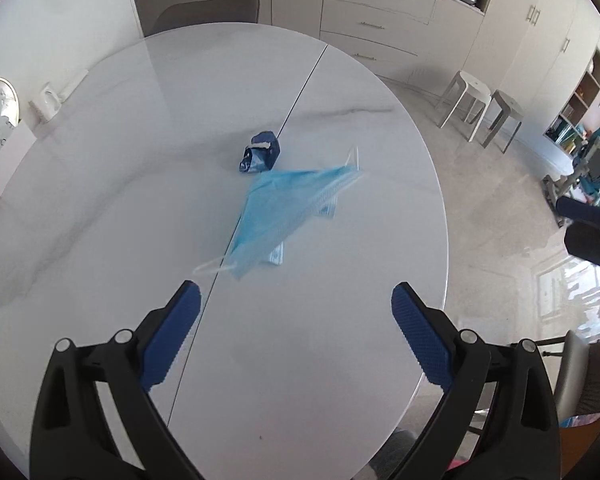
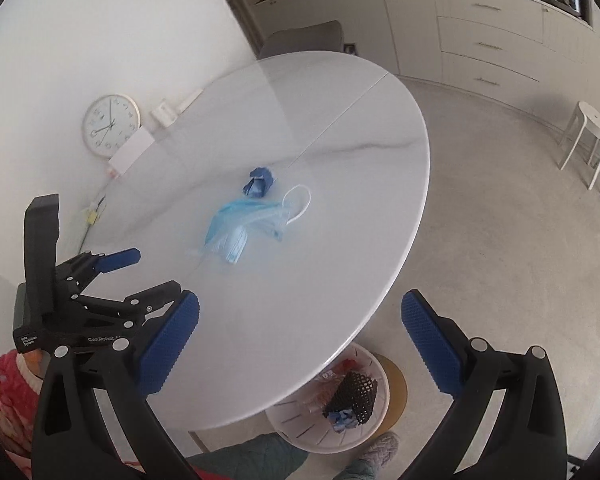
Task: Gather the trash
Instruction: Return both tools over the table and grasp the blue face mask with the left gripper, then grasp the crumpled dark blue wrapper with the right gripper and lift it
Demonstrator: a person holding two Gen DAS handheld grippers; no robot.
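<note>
Left gripper [image 1: 296, 336]: jaws spread wide, nothing between the blue pads, held above the near part of the white table [image 1: 100, 128].
Right gripper [image 2: 300, 344]: jaws spread wide too, empty, hanging over the table's near edge with the bin below it.
Face mask [image 1: 284, 208]: crumpled light-blue, flat on the table ahead of the left gripper, 1 ear loop trailing back toward the left pad, the other ahead and right.
Blue wrapper [image 1: 260, 154]: small dark-blue crumpled piece, just beyond the mask, near its far edge; touching or not, cannot tell.
Trash basket [image 2: 374, 428]: white, on the floor under the table edge, below the right gripper; already holding a black mesh piece [image 2: 354, 394] and blue scraps.
Step judged: 2 items left to collect, neither gripped.
Risk 1: thin mask lying flat, so pads likely to slide over it or catch only a loop, leaving it dangling and prone to drop short of the basket.
Risk 2: wrapper light and springy, likely to skid away if nudged by 1 pad before closing.
Risk 3: basket partly tucked under the tabletop, so a release from too far in lands on the table.
</note>
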